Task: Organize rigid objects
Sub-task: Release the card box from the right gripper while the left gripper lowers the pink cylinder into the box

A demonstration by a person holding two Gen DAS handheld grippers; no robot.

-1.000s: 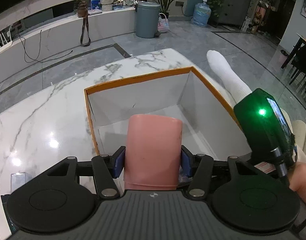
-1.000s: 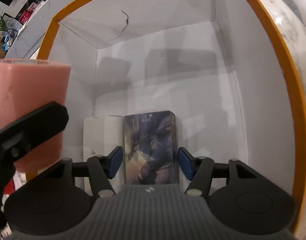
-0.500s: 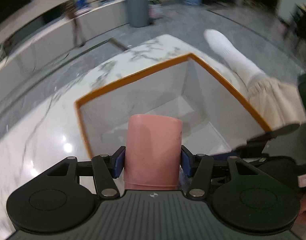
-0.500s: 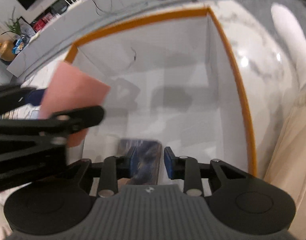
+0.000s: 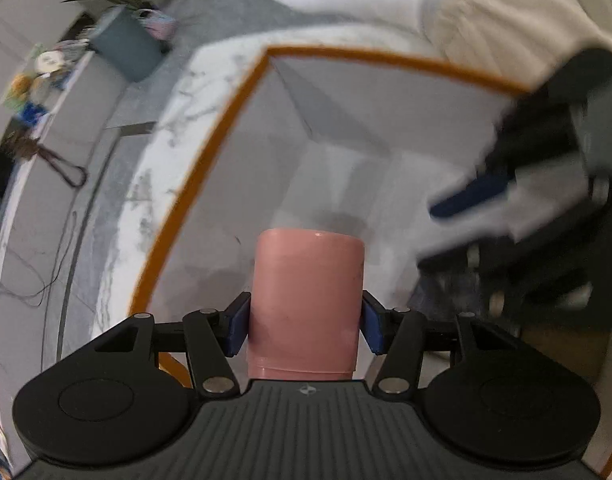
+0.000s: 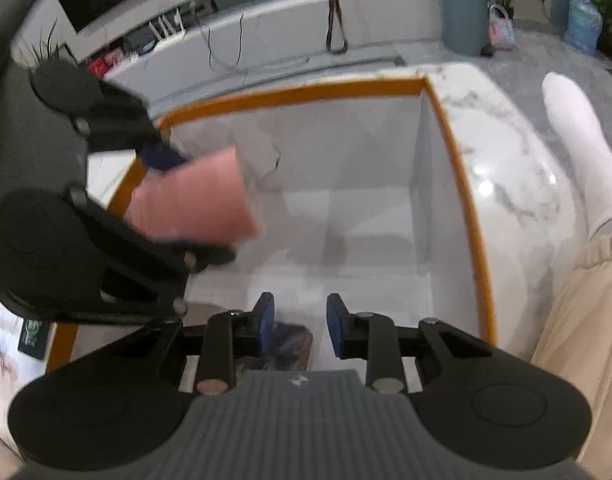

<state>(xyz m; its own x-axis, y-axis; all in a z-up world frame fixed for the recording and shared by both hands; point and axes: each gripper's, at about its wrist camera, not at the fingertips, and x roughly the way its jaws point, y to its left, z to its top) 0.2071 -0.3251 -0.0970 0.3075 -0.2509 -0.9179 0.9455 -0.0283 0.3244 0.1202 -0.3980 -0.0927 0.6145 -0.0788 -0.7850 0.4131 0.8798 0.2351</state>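
My left gripper (image 5: pixel 306 326) is shut on a pink cup (image 5: pixel 308 300) and holds it over the open white box with an orange rim (image 5: pixel 209 152). In the right wrist view the cup (image 6: pixel 193 200) hangs tilted above the box's left side (image 6: pixel 117 188). My right gripper (image 6: pixel 299 326) is open and empty above the near part of the box. A dark illustrated card box (image 6: pixel 289 344) lies on the box floor just below its fingers, partly hidden.
The box stands on a white marble table (image 6: pixel 506 160). A person's leg in a white sock (image 6: pixel 578 148) and beige trousers is at the right. A grey bin (image 6: pixel 464 16) and a low white bench stand behind. A small dark item (image 6: pixel 31 338) lies on the table at the left.
My left gripper swung with the pink cup over the box and tilted. My right gripper let go of the dark card box, lifted and drew back out of the box.
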